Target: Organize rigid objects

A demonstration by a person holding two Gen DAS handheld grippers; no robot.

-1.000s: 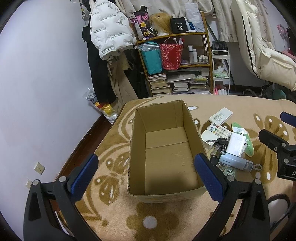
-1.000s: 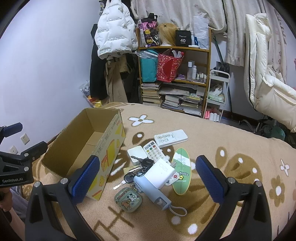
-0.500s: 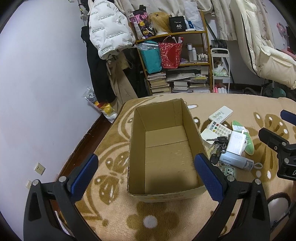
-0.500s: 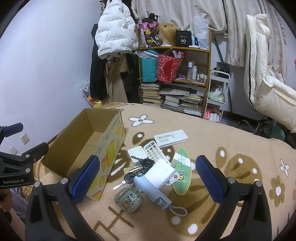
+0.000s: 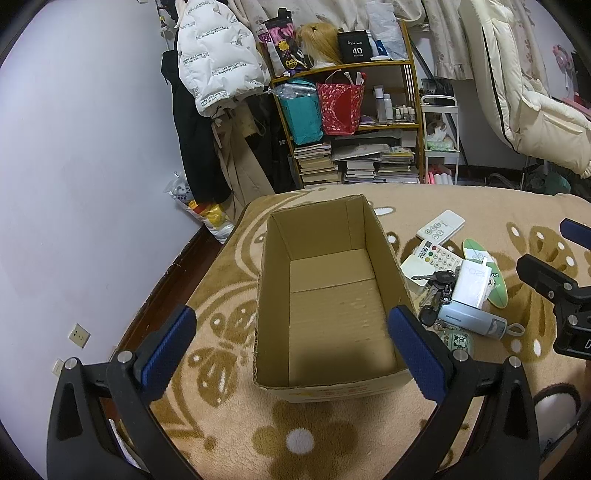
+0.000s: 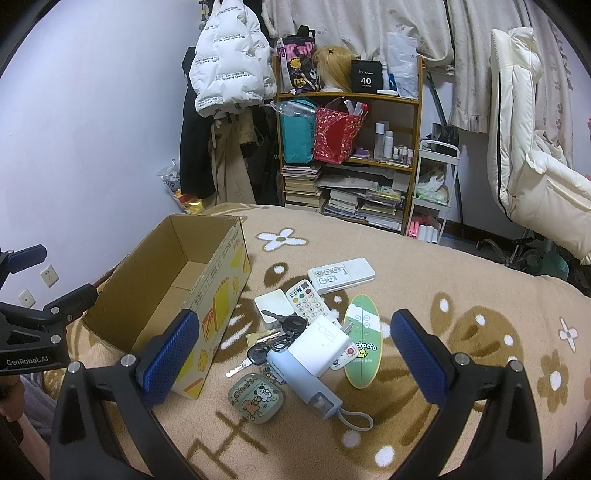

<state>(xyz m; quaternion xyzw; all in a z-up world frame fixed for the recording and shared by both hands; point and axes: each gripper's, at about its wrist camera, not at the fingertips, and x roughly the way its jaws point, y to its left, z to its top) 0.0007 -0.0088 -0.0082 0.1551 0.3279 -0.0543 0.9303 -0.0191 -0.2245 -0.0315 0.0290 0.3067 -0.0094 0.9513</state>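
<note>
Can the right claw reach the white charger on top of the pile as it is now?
Probably yes. The right claw is open and points at the pile, and the charger lies on top of the blue device, with nothing over it. The keys beside it may get nudged.

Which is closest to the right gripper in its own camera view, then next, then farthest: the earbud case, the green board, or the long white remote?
From the right gripper:
1. Earbud case, nearest, lower left.
2. Green board, middle, right of the pile.
3. Long white remote, farthest, at the back.

Lilac wall (image 5: 92, 155); wooden bookshelf (image 6: 347, 155) cluttered; white puffer jacket (image 6: 229, 66) hanging; floral curtains (image 6: 369, 22).
</note>
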